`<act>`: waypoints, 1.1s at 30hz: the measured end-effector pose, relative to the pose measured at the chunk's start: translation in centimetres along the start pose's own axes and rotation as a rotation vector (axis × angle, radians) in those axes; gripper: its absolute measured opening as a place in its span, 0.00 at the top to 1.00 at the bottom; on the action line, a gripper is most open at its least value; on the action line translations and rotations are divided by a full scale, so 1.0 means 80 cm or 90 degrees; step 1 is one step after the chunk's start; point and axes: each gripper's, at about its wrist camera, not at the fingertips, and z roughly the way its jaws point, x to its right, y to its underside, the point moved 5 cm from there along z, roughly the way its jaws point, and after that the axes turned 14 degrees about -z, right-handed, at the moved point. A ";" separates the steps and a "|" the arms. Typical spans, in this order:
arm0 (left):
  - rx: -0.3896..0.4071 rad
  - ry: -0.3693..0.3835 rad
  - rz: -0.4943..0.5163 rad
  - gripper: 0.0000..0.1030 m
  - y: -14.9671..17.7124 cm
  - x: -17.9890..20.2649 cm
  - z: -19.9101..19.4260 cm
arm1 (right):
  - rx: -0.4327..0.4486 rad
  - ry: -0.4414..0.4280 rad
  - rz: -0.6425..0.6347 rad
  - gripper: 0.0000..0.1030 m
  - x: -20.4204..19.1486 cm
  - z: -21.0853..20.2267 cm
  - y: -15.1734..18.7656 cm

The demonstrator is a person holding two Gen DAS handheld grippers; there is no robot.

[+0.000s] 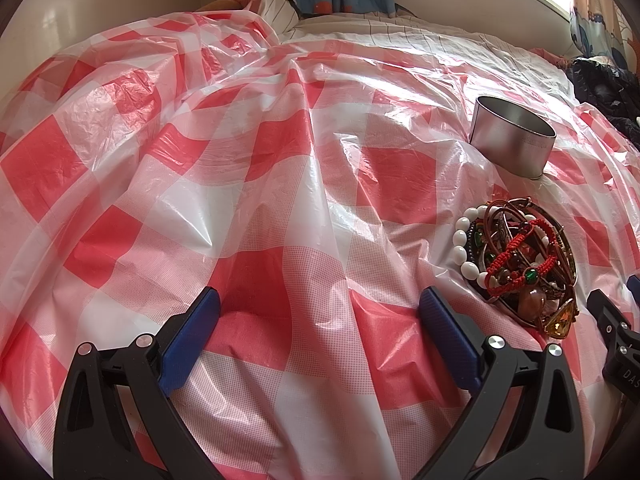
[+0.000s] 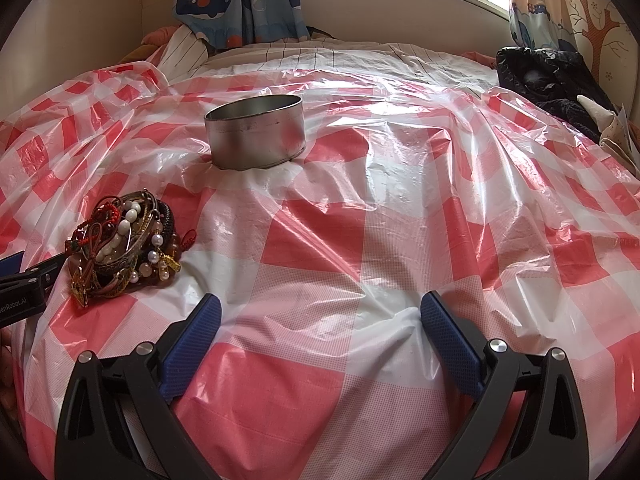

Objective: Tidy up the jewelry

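Red-and-white checked plastic sheeting point(image 2: 320, 240) covers a bed, wrinkled and glossy under window light. On it lies the jewelry pile point(image 1: 520, 264), a tangle of white bead bracelets, red cord, metal bangles and an amber stone, heaped together as one mound. Beyond the pile, apart from it, stands a round metal tin point(image 2: 256, 136), upright and with no lid; its inside is mostly hidden. The left gripper point(image 1: 320, 312) hovers low over the sheet with its blue-padded fingers spread wide and nothing between them, the pile just beside its right finger. The right gripper point(image 2: 320, 320) is likewise spread wide and holds nothing, the pile off to its left. Whale-print curtains point(image 2: 240, 0) hang at the window behind, and dark clothing point(image 2: 552, 76) sits at the bed's right edge.
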 end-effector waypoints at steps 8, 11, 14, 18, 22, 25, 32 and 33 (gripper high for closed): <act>0.000 0.000 0.000 0.07 0.000 0.000 0.000 | 0.000 0.000 0.000 0.07 -0.001 0.000 0.000; -0.007 0.000 0.005 0.07 -0.001 0.000 -0.001 | -0.002 -0.003 0.001 0.07 0.002 0.002 0.000; -0.022 0.101 0.048 0.07 -0.004 0.010 -0.023 | 0.007 -0.030 0.011 0.07 0.002 -0.005 0.002; 0.032 0.193 0.128 0.07 -0.004 0.021 -0.065 | 0.079 -0.071 0.023 0.07 0.007 -0.031 -0.014; -0.036 0.245 0.137 0.07 0.005 0.027 -0.054 | 0.066 -0.084 0.016 0.07 -0.001 -0.021 -0.020; -0.041 0.281 0.116 0.07 0.001 0.030 -0.054 | 0.067 -0.086 0.012 0.07 -0.001 -0.019 -0.021; -0.012 0.274 0.147 0.12 0.001 0.066 -0.053 | 0.058 -0.096 0.031 0.07 0.002 -0.014 -0.016; -0.015 0.269 0.150 0.20 0.000 0.066 -0.050 | 0.057 -0.098 0.034 0.07 0.003 -0.012 -0.016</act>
